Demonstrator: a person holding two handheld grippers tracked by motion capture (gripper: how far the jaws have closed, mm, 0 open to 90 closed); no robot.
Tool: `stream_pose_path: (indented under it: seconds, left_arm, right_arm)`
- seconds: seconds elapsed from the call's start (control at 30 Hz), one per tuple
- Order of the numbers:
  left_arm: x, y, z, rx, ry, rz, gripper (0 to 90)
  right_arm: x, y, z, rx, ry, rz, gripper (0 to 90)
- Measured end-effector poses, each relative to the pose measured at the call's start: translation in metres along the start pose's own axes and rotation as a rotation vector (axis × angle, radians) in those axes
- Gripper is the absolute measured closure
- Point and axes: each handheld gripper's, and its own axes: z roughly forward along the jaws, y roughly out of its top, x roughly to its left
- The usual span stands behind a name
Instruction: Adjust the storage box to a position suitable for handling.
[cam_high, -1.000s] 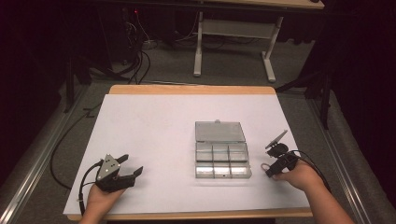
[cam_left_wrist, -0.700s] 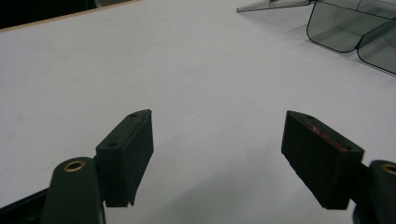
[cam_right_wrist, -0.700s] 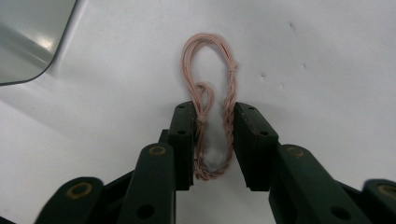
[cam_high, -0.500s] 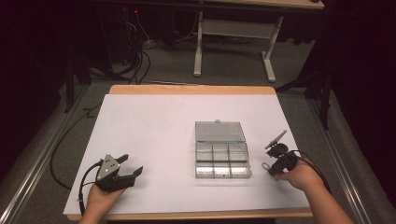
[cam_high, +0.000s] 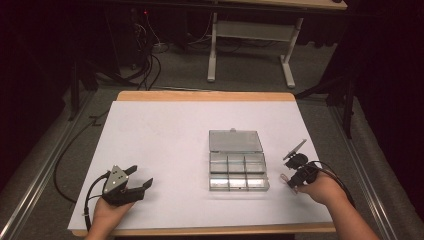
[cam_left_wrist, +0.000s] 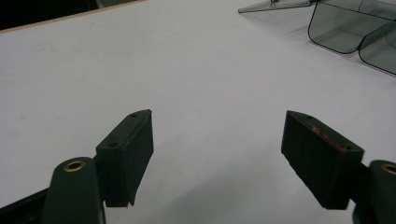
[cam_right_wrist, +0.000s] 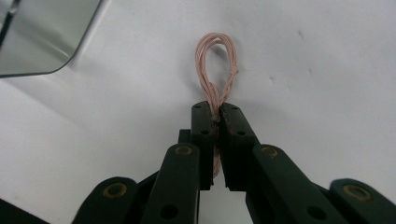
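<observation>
— While your left hand (cam_high: 107, 215) rests by the table's near left corner, how does its gripper stand?

— Your left gripper (cam_high: 136, 181) lies low over the white table (cam_high: 165, 135), pointing toward the right edge, released: in the left gripper view its two flat black pads (cam_left_wrist: 133, 149) stand wide apart with bare tabletop between them.

— And your right?

— Your right hand (cam_high: 320, 190) sits near the right edge, toward the near side. Your right gripper (cam_right_wrist: 216, 119) is clenched on a small coil of pinkish wire (cam_right_wrist: 215, 65); the loop sticks out past the jaw tips, thin strands bundled together, with a little knot on one side.

— The box?

— A clear plastic compartment box (cam_high: 238, 171) lies open between your hands, nearer your right one, its lid (cam_high: 235, 141) folded flat toward the far edge. The tray is divided into two rows of three cells. I cannot tell whether anything lies in them. In the gripper views its smoky, transparent corners are rounded.
</observation>
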Motion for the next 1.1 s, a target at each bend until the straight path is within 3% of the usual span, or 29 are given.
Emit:
stream_pose_path:
  seconds: [0.33, 0.77, 1.1]
  left_arm:
    - [0.000, 0.000, 0.000, 0.000, -0.002, 0.003, 26.0]
    - [0.000, 0.000, 0.001, 0.010, -0.001, 0.003, 26.1]
    - [0.000, 0.000, 0.000, -0.001, -0.002, 0.002, 26.0]
  right_arm:
    - [0.001, 0.002, -0.006, 0.005, -0.001, -0.002, 85.6]
    - [0.000, 0.001, -0.015, -0.024, 0.055, -0.013, 85.5]
    - [0.005, 0.003, -0.018, -0.021, 0.052, -0.013, 85.5]
